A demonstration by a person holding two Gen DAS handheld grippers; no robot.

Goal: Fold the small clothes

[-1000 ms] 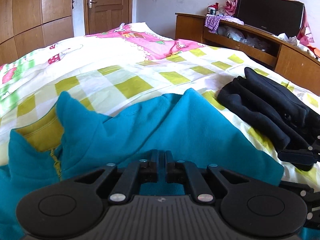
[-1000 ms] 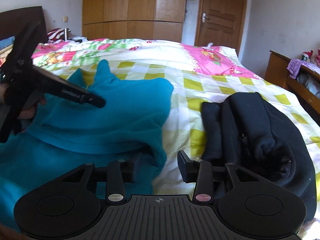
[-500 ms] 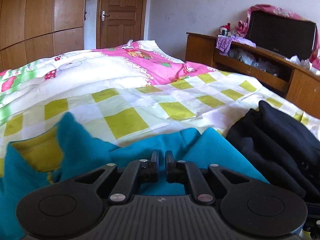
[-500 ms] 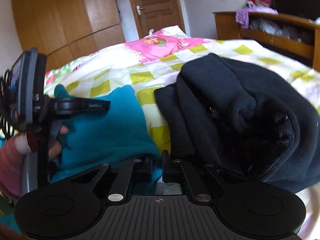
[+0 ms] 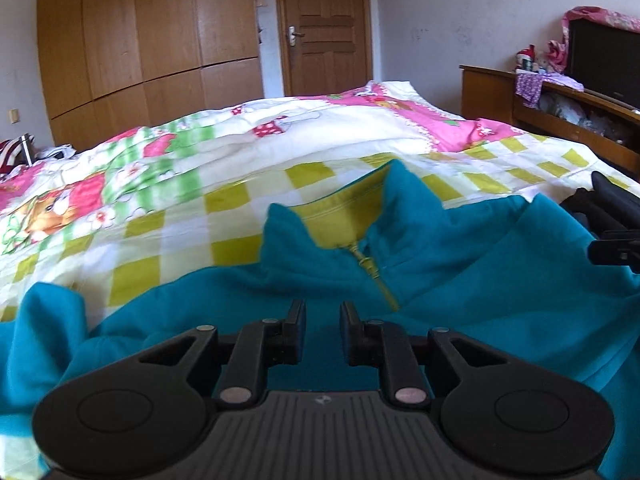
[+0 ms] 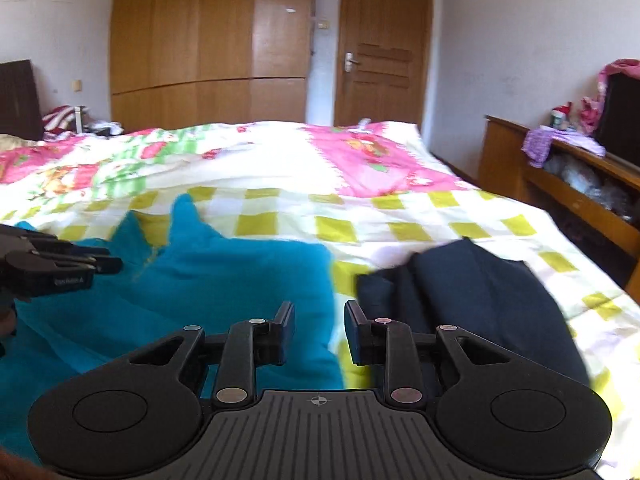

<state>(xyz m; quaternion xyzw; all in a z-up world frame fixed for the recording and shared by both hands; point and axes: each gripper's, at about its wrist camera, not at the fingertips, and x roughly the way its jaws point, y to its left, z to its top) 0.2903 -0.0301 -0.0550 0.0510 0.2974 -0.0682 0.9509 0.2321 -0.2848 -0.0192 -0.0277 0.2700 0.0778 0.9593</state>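
Observation:
A teal fleece top (image 5: 460, 276) with a yellow-lined collar and a yellow zip lies on the bed; it also shows in the right wrist view (image 6: 224, 276). My left gripper (image 5: 322, 320) is open just above its chest, holding nothing. My right gripper (image 6: 319, 320) is open above the top's right edge, empty. A folded black garment (image 6: 472, 292) lies right of the top. The left gripper's fingers (image 6: 60, 268) show at the left edge of the right wrist view.
The bed has a yellow-checked sheet (image 6: 332, 228) and a pink and green quilt (image 5: 248, 136) behind. A wooden cabinet with a TV (image 5: 580, 100) stands at the right. Wardrobe and door (image 6: 380, 68) are at the back.
Both grippers were shut on the teal top half a second ago and are now open. Both have lifted and turned left. The top now lies with its collar facing me.

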